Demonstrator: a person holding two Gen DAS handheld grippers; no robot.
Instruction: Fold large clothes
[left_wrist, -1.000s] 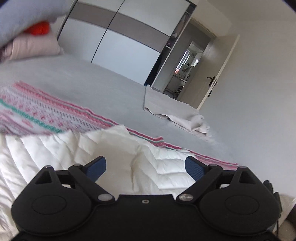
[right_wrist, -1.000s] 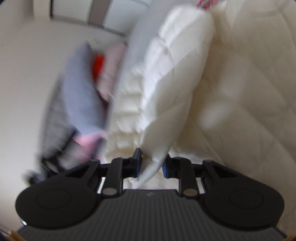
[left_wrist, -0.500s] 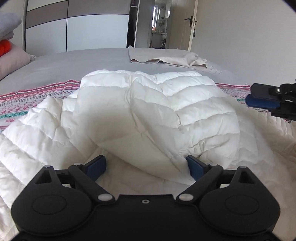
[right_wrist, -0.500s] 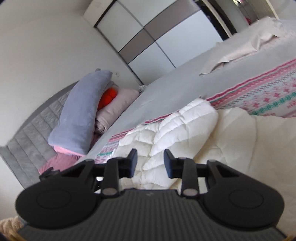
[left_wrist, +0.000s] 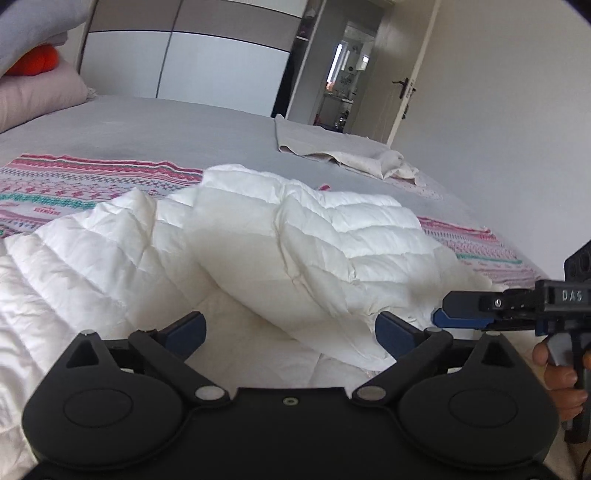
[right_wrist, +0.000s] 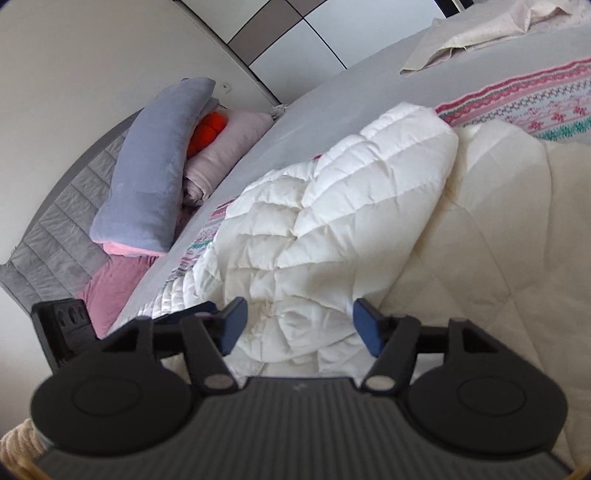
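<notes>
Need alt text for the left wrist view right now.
A white puffer jacket lies folded over on the bed, in front of the open, empty left gripper. The right gripper reaches in from the right edge; a beige cloth lies beyond.

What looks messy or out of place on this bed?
The white puffer jacket lies bunched, one part flopped loosely over the rest instead of flat. Farther back, a beige cloth sits crumpled on the grey bed.

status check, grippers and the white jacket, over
Left gripper open, right gripper jaws just opened, nothing held. White puffer jacket lies part folded on the bed. Nothing in the way.
</notes>
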